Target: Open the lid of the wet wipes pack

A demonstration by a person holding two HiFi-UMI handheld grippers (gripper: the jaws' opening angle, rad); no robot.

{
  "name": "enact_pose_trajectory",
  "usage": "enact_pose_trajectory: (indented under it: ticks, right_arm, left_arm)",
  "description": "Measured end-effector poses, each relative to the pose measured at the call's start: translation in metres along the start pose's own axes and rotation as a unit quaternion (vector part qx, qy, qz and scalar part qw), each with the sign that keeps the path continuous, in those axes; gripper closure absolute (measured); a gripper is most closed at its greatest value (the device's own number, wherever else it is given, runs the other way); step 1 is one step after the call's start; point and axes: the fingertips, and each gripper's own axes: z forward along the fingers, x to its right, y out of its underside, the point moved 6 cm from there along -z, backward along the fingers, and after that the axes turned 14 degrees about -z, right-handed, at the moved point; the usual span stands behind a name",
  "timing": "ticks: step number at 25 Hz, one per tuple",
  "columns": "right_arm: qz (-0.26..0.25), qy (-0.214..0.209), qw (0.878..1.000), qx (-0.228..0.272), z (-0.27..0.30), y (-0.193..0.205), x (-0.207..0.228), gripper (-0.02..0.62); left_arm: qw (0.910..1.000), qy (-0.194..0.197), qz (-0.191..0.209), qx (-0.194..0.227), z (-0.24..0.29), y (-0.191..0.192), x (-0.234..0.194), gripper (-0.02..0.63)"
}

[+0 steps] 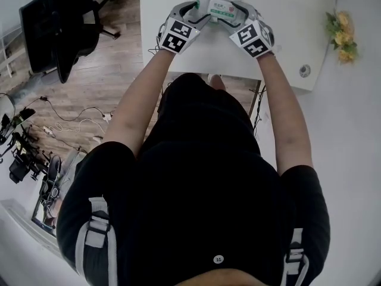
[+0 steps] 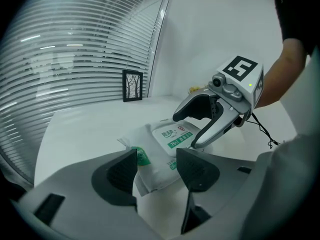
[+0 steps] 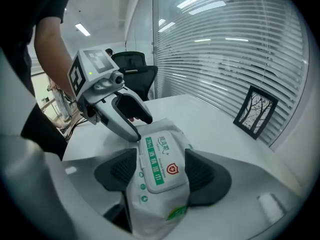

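At the top centre of the head view, the soft white wet wipes pack with green print (image 1: pixel 219 8) lies on the white table (image 1: pixel 292 16); the left gripper (image 1: pixel 201 16) and the right gripper (image 1: pixel 234 16) close on it from either side, so little of the pack shows between them; the person's dark torso cuts off the near table edge.

Low in the left gripper view, the left gripper's jaws stand wide apart and grip nothing; only the near end of the pack shows in the gap between them, and its green-marked corner slips behind the jaw on the picture's left; the right gripper (image 2: pixel 184 132) reaches over the far end from the upper right.

Centre frame in the right gripper view, the right gripper's jaws are spread wide and straddle the pack, which fills the gap; whether the pads touch its sides I cannot tell, but they do not look to be squeezing; the flat white hinged lid with a green band (image 3: pixel 162 159) sits closed on top.

By my judgement this is the approach step, with the lid not yet lifted; next, one gripper should pin the pack while the other catches the lid's edge; a small lip seems to sit on the lid's left edge, though it is hard to make out.
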Motion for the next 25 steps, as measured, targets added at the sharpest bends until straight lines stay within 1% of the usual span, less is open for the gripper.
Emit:
enact_pose_trajectory:
  ticks: [5,11,15,18,20,22,25]
  right_arm:
    - [-0.020,-0.002,1.000,-0.009,0.004,0.002,-0.001,0.272]
    - [-0.063,-0.009,0.997,-0.034,0.010,0.001,-0.004,0.272]
    - [-0.073,-0.014,0.996,-0.051,0.014,0.002,-0.004,0.275]
    - [-0.080,-0.017,0.995,-0.051,0.013,0.000,-0.004,0.276]
    - [-0.076,-0.017,0.996,-0.040,0.011,-0.003,-0.004,0.276]
    - [-0.055,-0.011,0.998,-0.029,0.008,-0.005,0.000,0.276]
    - [-0.044,-0.006,0.998,-0.033,0.006,-0.002,0.004,0.276]
  left_arm:
    - [1.0000,-0.004,-0.002,-0.005,0.006,0.004,-0.001,0.356]
    - [0.9995,-0.011,-0.011,-0.026,0.006,0.002,0.000,0.356]
    - [0.9988,-0.016,-0.023,-0.040,0.008,0.003,0.000,0.356]
    - [0.9978,-0.021,-0.034,-0.053,0.007,0.000,0.001,0.356]
    - [0.9968,-0.023,-0.042,-0.063,0.006,-0.002,0.001,0.356]
    - [0.9964,-0.023,-0.043,-0.070,0.005,-0.002,0.002,0.356]
    - [0.9965,-0.018,-0.041,-0.071,0.004,0.000,0.005,0.356]
